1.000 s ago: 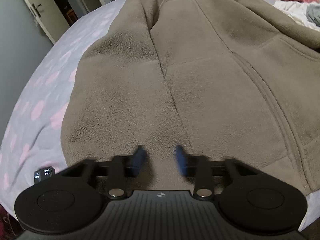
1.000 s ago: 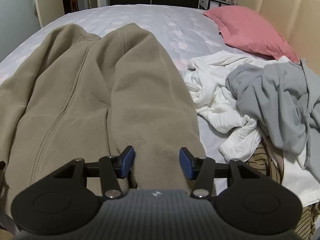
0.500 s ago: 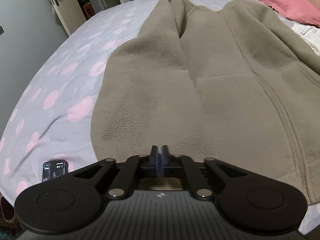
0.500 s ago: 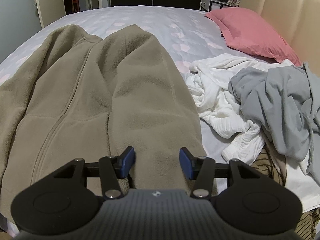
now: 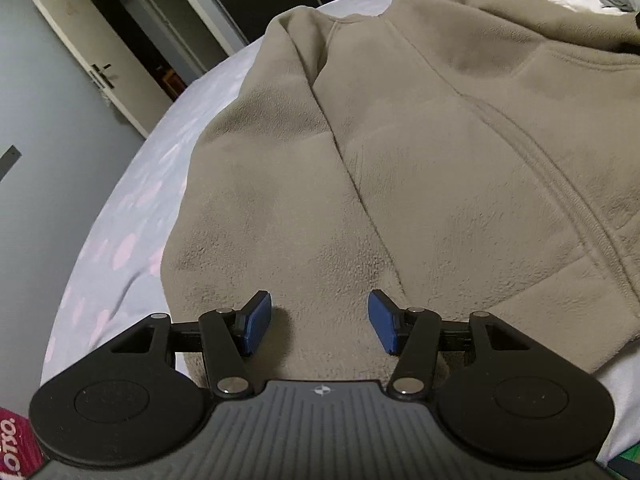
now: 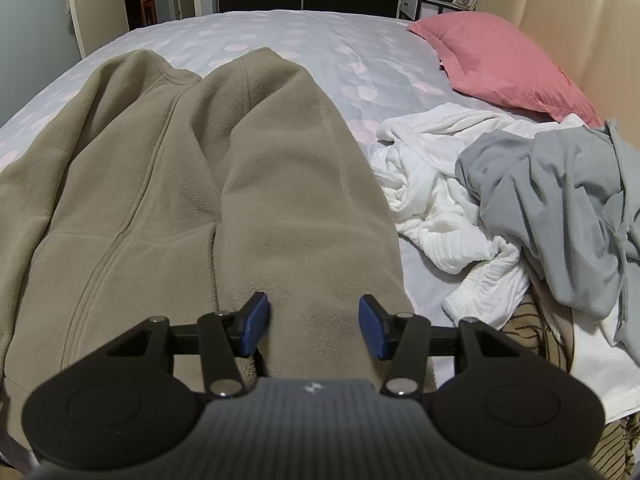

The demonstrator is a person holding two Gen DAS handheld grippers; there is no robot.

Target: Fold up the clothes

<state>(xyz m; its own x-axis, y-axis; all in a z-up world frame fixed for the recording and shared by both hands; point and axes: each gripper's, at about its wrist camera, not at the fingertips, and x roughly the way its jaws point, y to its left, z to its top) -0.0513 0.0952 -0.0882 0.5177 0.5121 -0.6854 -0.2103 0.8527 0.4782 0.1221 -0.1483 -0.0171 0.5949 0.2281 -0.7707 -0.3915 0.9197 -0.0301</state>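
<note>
Fleece jacket [image 5: 420, 184]: tan, spread front-up on the bed, filling the centre and right of the left wrist view and the left half of the right wrist view; zip line closed, both sleeves lying along the body.
Left gripper [image 5: 319, 326]: lower centre of its frame, jaws wide, holding nothing, blue pads poised over the hem end of the near sleeve.
Right gripper [image 6: 313, 330]: lower centre of its frame, jaws wide, holding nothing, straddling the end of the other sleeve [image 6: 304, 184].
Stage, as judged: the sleeves lie inward on the body, which fits either a fold half made or a garment merely laid out; the frames do not settle which.
Handling advice: thick pile resists a shallow nip, so take a full bite across the edge, both layers, and lift both ends level to keep the seam straight.
Bed sheet [image 6: 296, 36]: spotted, bare at the upper centre of the right wrist view; ample room there.
Edges: mattress edge runs down the left of the left wrist view, close beside the jacket.
Obstructions: white garment [image 6: 436, 196] and grey garment [image 6: 560, 200] heaped at centre right, just beside the sleeve; pink pillow [image 6: 500, 64] at upper right.
</note>
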